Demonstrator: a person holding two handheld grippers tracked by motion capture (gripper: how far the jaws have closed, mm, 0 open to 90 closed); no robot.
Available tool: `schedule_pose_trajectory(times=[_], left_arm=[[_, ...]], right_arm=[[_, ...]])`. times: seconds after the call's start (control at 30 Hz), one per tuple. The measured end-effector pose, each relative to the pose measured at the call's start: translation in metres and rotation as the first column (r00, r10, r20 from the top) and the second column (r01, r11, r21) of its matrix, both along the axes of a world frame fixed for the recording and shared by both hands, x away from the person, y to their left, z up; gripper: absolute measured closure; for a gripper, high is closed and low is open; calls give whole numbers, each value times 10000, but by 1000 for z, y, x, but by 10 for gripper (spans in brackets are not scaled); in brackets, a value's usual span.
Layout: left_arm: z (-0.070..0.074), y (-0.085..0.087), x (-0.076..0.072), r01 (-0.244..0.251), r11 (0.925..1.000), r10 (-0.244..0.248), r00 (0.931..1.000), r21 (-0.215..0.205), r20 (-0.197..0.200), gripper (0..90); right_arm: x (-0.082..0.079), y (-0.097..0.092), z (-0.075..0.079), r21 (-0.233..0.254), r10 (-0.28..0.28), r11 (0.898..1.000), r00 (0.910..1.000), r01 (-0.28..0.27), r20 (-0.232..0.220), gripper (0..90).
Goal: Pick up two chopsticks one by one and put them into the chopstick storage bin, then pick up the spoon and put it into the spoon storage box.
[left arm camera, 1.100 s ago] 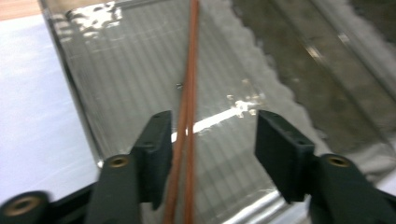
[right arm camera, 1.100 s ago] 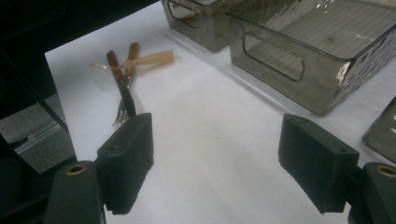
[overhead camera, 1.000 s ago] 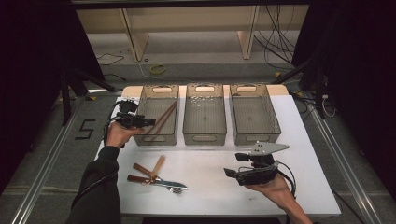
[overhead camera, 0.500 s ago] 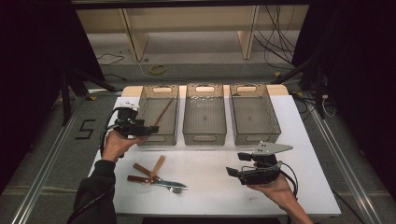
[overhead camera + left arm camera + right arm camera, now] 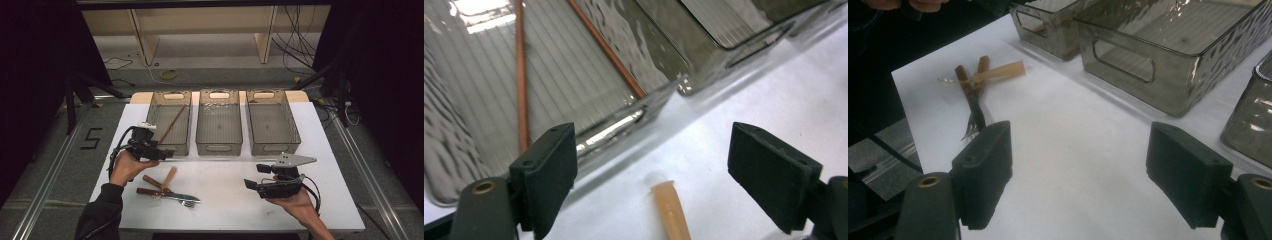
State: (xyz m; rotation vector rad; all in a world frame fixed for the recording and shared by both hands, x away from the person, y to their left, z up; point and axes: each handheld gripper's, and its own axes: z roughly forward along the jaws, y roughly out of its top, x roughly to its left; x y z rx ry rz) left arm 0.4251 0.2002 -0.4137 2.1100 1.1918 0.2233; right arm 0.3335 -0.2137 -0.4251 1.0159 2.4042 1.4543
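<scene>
The left tool [image 5: 162, 152], its jaws wide and empty after just opening, hovers right above the cutlery pile [image 5: 162, 189] on the worktop [image 5: 225, 210], whose pale handle [image 5: 670, 210] points up between the jaws.

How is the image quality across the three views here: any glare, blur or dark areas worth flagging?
High view: the white table is evenly lit, the surroundings black, and detail is soft. Left gripper view: bright glare on the rippled left bin, with the tan handle near the lens blurred. Right gripper view: sharp on the middle bin, dark at upper left, and the fork slightly soft.
</scene>
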Motion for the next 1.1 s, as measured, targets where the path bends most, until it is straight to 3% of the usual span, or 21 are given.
schedule_pose_trajectory(times=[0.2,0.7,1.1], left_arm=[[-8,-8,-9,321,9982,-301,9988,501,-395,191],[-24,-8,-18,577,9933,-456,9918,998,-1192,206],[-32,-15,-18,914,9800,-591,9819,1768,-1800,267]], right_arm=[[0,0,-1,34,22,10000,10000,-21,-54,271],[-3,0,-3,11,45,10000,10000,-45,-81,272],[-4,-1,-4,60,24,10000,10000,-23,-85,272]])
